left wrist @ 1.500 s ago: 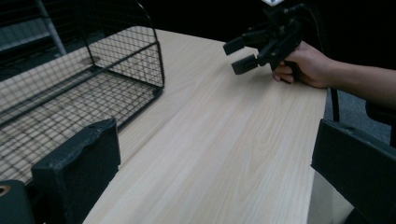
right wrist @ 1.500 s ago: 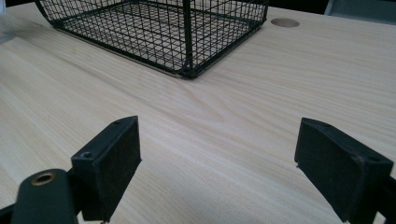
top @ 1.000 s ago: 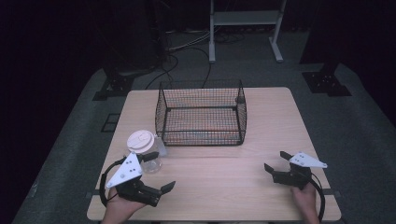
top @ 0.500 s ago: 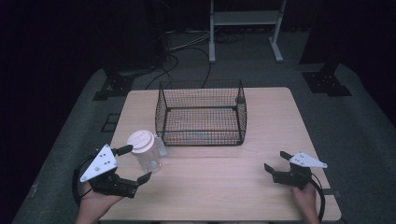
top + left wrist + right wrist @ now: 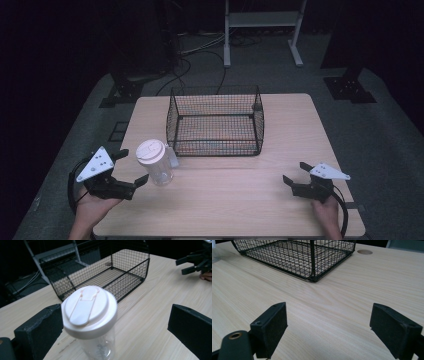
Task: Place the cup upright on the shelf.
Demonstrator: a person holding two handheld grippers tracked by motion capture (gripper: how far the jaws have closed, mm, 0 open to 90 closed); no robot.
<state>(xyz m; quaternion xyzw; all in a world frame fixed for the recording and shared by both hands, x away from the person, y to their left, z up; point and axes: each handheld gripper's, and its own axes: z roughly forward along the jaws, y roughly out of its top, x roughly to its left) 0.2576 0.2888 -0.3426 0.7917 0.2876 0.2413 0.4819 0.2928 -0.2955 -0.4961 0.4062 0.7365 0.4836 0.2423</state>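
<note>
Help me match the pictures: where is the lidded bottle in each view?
High view: bottle left of centre, before the basket.
Left gripper view: bottle low centre, between the jaws.
Right gripper view: top left corner, a clear sliver.
Shared landmark: basket.

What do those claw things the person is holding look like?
Each gripper, left and right, is black with two blocky, flat-faced jaws. A pale grey three-cornered plate dotted with small holes sits on top, and a black cable loops from the back. The forearms look bare; no sleeves are visible.
</note>
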